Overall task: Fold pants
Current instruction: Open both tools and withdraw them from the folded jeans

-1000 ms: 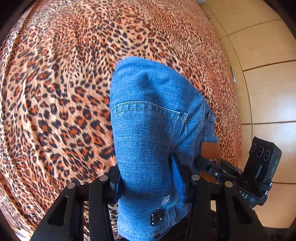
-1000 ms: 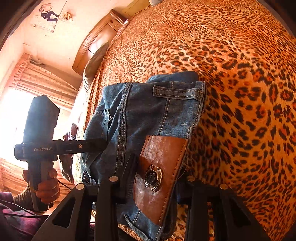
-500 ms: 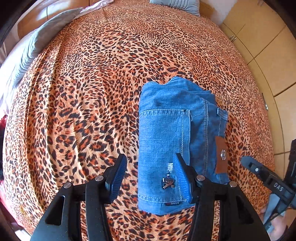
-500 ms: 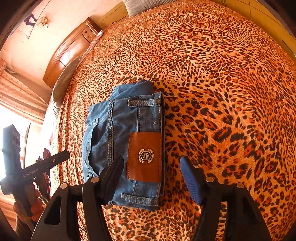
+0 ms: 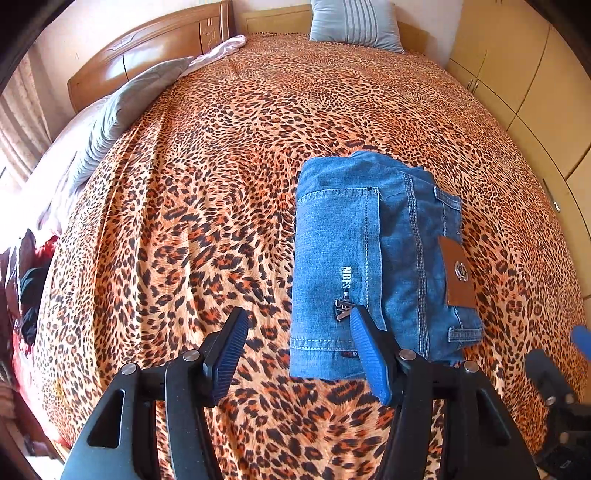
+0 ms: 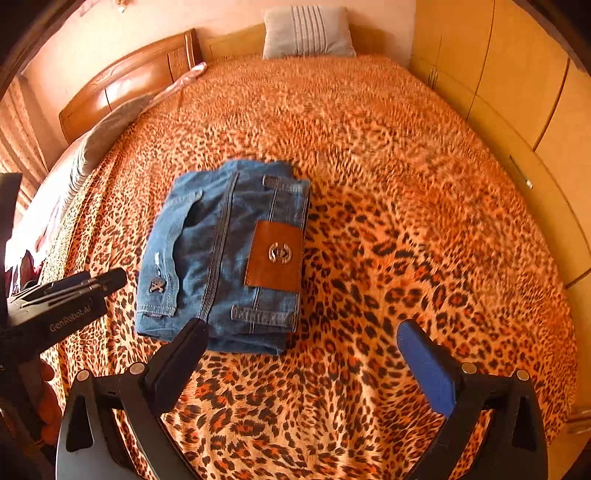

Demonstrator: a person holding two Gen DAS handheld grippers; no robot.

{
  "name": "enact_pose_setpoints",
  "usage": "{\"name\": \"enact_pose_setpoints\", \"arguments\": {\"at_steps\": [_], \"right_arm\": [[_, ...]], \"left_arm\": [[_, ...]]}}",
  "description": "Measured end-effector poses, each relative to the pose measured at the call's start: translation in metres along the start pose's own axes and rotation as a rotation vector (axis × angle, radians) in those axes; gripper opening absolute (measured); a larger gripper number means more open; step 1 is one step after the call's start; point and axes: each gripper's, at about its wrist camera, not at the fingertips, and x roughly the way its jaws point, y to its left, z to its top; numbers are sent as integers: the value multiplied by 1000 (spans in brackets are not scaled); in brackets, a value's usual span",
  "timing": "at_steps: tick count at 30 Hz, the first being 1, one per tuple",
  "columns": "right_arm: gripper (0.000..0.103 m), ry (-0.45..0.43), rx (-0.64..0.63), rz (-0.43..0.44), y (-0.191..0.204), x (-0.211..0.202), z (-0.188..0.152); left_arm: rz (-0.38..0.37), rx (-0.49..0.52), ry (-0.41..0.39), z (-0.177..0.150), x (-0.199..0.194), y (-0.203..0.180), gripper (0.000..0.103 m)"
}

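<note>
The blue jeans (image 5: 351, 240) lie folded into a compact rectangle on the leopard-print bedspread (image 5: 184, 221), brown leather patch (image 5: 460, 273) facing up. My left gripper (image 5: 295, 321) hovers above their near left corner. Its jaws are opening and the pads press on nothing. In the right wrist view the jeans (image 6: 207, 251) lie left of centre. Above the bedspread (image 6: 406, 221), just near of them, my right gripper (image 6: 301, 328) is spreading very wide, with only bedspread and the jeans' near edge showing below its gap.
A striped pillow (image 5: 354, 26) leans at the far end of the bed. Grey pillows (image 5: 122, 107) and a wooden headboard (image 5: 147, 48) run along the left. Wardrobe doors (image 5: 535, 74) line the right side. Dark and red clothes (image 5: 29, 280) lie at the left edge.
Both grippers were shut on the jeans' near edge a second ago. They have let go, opened, and risen back from the bed. The folded jeans stay lying flat.
</note>
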Motion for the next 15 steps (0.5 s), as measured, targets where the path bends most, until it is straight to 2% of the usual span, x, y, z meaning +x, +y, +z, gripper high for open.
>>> {"name": "enact_pose_setpoints", "arguments": {"at_steps": [3,4,5,7,8,10,13,15], "right_arm": [[103,-260,-43,-70,4,-55,3],[103,-302,-23,-53,1,-66,2],[103,-272,16,-11,-4,-67,2],[103,-138,73,73,-13,-51,5],[103,-109,76,71,-14,-46,1],[103,-72,49,57,-12,-42,-10],[103,-34,38,105,-12,-41,-25],[103,-22,25,84,-12,-37,-30]], "left_arm": [[15,-3,-60,-13,-20,0,58],[11,-12,-74,-17,-27,1,61],[-1,-25,-81,-21,-30,3,64],[-21,-50,-77,-30,-37,6,70],[-7,-63,-72,-34,-38,7,70],[20,-80,-44,-43,-38,9,68],[26,-93,9,-55,-38,11,65],[45,-103,13,-61,-41,12,64]]}}
